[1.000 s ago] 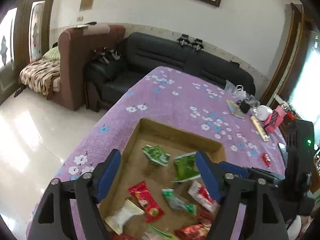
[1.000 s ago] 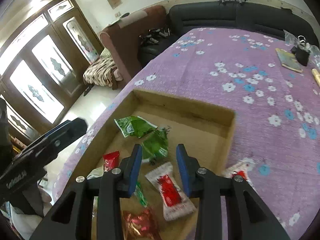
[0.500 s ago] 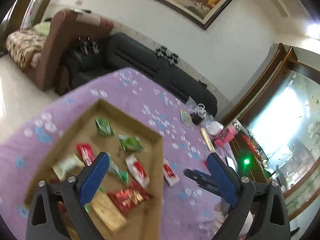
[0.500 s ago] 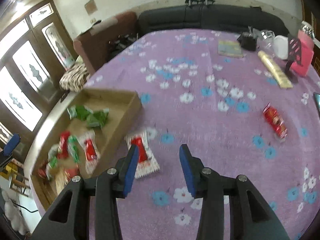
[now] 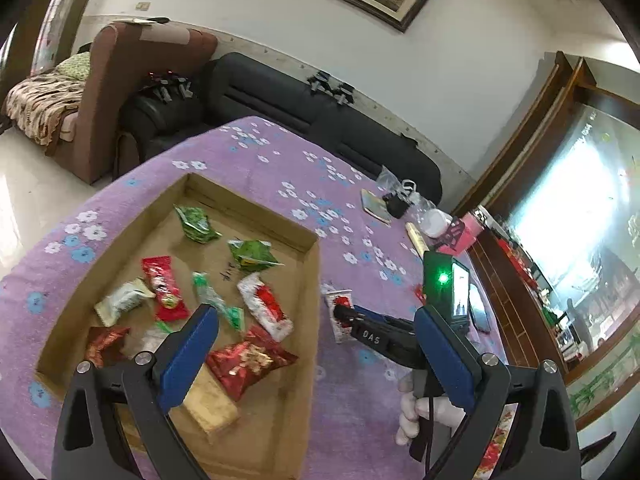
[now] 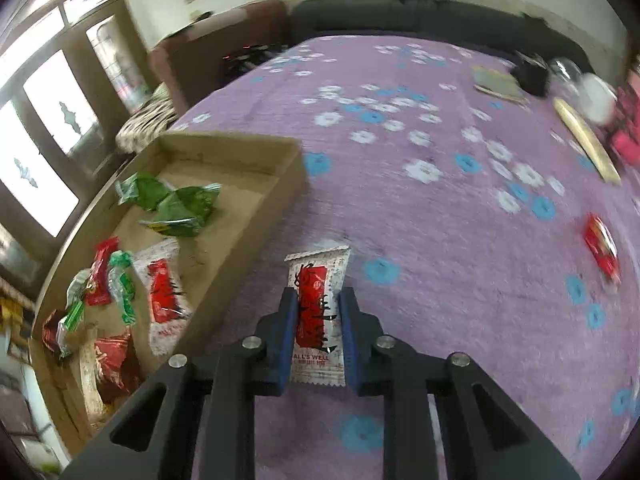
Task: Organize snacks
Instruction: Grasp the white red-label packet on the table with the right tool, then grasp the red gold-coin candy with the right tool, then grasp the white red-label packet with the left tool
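Observation:
A shallow cardboard tray [image 5: 316, 280] on the purple flowered tablecloth holds several snack packets, green, red and white. It also shows in the right wrist view [image 6: 292, 172]. My right gripper [image 6: 319, 308] straddles a white packet with a red label [image 6: 318, 292] lying on the cloth just right of the tray, with a blue pad close on each side of it. The same packet [image 5: 338, 304] shows under the right gripper [image 5: 344, 314] in the left wrist view. My left gripper [image 5: 316, 336] is open and empty above the tray's near right part. A small red packet [image 6: 600, 244] lies farther right.
At the table's far right are a booklet [image 5: 374, 206], a black clip with clear bags [image 5: 400, 200], a white round tub [image 5: 436, 222], a long yellow stick pack [image 6: 586, 138] and a pink box [image 6: 628, 136]. A black sofa and a brown armchair stand behind.
My right gripper has moved from over the tray to the cloth and come down with its pads around the white-and-red packet. My left gripper has risen and pulled back from the tray.

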`<state>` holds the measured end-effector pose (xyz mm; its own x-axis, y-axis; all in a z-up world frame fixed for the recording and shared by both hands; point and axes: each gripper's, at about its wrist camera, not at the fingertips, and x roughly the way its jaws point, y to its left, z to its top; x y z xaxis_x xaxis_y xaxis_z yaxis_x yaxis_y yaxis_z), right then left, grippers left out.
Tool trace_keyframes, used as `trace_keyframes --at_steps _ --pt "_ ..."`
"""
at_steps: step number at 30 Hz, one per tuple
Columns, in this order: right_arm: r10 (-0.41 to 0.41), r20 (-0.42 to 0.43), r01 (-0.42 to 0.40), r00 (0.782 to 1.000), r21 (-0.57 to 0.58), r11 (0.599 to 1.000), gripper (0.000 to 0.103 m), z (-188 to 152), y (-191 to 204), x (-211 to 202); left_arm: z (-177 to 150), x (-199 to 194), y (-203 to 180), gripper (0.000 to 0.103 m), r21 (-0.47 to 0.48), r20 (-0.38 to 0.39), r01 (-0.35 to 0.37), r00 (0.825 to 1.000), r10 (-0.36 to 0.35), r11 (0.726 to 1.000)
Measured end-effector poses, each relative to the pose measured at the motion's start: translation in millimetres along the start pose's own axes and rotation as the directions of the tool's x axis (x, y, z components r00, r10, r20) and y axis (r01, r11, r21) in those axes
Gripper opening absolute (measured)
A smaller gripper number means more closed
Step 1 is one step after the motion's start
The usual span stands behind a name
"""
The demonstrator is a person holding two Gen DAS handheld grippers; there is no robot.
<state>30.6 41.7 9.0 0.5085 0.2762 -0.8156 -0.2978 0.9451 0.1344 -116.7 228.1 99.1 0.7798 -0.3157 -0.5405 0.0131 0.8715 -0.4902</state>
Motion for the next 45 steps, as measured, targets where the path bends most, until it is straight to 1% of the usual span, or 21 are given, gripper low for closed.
trace_keyframes --at_steps 3,5,7,9,10,11,12,13,17,20,25,26,27,29,33,39,40,42,43,44,45 --pt "-0.055 0.002 0.055 0.998 0.073 0.996 0.020 -11 -26 -13 -5 9 -13 0.100 0.029 -0.024 0.022 0.999 -0.021 0.999" --pt "-0.069 -0.011 0.070 0.998 0.120 0.990 0.022 -19 -47 -23 -7 16 -22 0.100 0.049 -0.042 0.033 0.999 -0.031 0.998" --pt "-0.001 -0.013 0.003 1.000 0.144 0.990 0.025 -24 -66 -34 -10 24 -32 0.100 0.071 -0.063 0.047 0.997 -0.042 0.996" --pt "0.050 0.032 -0.055 0.998 0.173 0.983 0.032 -25 -88 -52 -14 35 -44 0.100 0.092 -0.090 0.062 0.994 -0.054 0.994" --pt "0.038 0.067 -0.049 0.997 0.176 0.983 0.035 -23 -100 -63 -16 38 -47 0.100 0.098 -0.099 0.068 0.993 -0.058 0.993" --pt "0.013 0.097 -0.030 0.995 0.175 0.984 0.042 -20 -110 -71 -18 43 -51 0.100 0.109 -0.111 0.073 0.992 -0.061 0.991" --pt "-0.033 0.133 0.009 0.991 0.172 0.985 0.046 -15 -123 -79 -20 49 -57 0.100 0.123 -0.128 0.079 0.990 -0.064 0.989" --pt "-0.086 0.152 0.060 0.985 0.170 0.984 0.047 -9 -136 -83 -22 54 -60 0.100 0.131 -0.141 0.085 0.988 -0.066 0.988" --pt "-0.152 0.142 0.134 0.978 0.130 0.982 0.047 16 -169 -68 -34 73 -76 0.099 0.164 -0.199 0.102 0.978 -0.069 0.981" --pt "-0.183 0.115 0.175 0.976 0.073 0.982 0.047 29 -177 -43 -42 83 -90 0.099 0.199 -0.233 0.112 0.970 -0.064 0.974" --pt "-0.173 0.064 0.170 0.983 0.045 0.984 0.047 39 -185 -6 -50 98 -108 0.099 0.258 -0.262 0.100 0.964 -0.030 0.961" --pt "-0.175 0.054 0.173 0.983 0.044 0.984 0.046 39 -186 -1 -51 102 -109 0.099 0.265 -0.269 0.098 0.963 -0.024 0.959" --pt "-0.178 0.063 0.175 0.982 0.059 0.983 0.034 38 -188 -2 -52 106 -112 0.099 0.271 -0.275 0.093 0.961 -0.016 0.958" --pt "-0.171 0.053 0.166 0.984 0.086 0.982 0.017 38 -191 -4 -53 115 -116 0.099 0.280 -0.285 0.090 0.958 -0.006 0.956" --pt "-0.154 0.036 0.147 0.987 0.144 0.979 0.017 20 -198 -19 -53 140 -126 0.099 0.313 -0.305 0.078 0.952 0.022 0.947" --pt "-0.040 0.055 0.029 0.998 0.200 0.979 0.017 -18 -197 -57 -54 185 -143 0.099 0.417 -0.280 0.031 0.955 0.096 0.908" --pt "-0.029 0.061 0.016 0.998 0.203 0.979 0.017 -21 -196 -60 -54 192 -144 0.096 0.435 -0.273 0.018 0.955 0.113 0.900" --pt "0.002 0.082 -0.020 0.997 0.215 0.976 0.017 -30 -195 -71 -57 207 -145 0.081 0.464 -0.295 0.017 0.946 0.136 0.886" --pt "0.011 0.091 -0.031 0.996 0.219 0.975 0.017 -32 -194 -75 -59 213 -145 0.062 0.463 -0.320 0.030 0.938 0.136 0.886" --pt "0.016 0.100 -0.038 0.995 0.221 0.975 0.017 -33 -193 -78 -61 219 -143 0.051 0.458 -0.349 0.039 0.927 0.139 0.888" --pt "0.022 0.112 -0.046 0.993 0.222 0.974 0.017 -35 -193 -82 -63 216 -146 0.048 0.487 -0.318 0.022 0.936 0.153 0.873"
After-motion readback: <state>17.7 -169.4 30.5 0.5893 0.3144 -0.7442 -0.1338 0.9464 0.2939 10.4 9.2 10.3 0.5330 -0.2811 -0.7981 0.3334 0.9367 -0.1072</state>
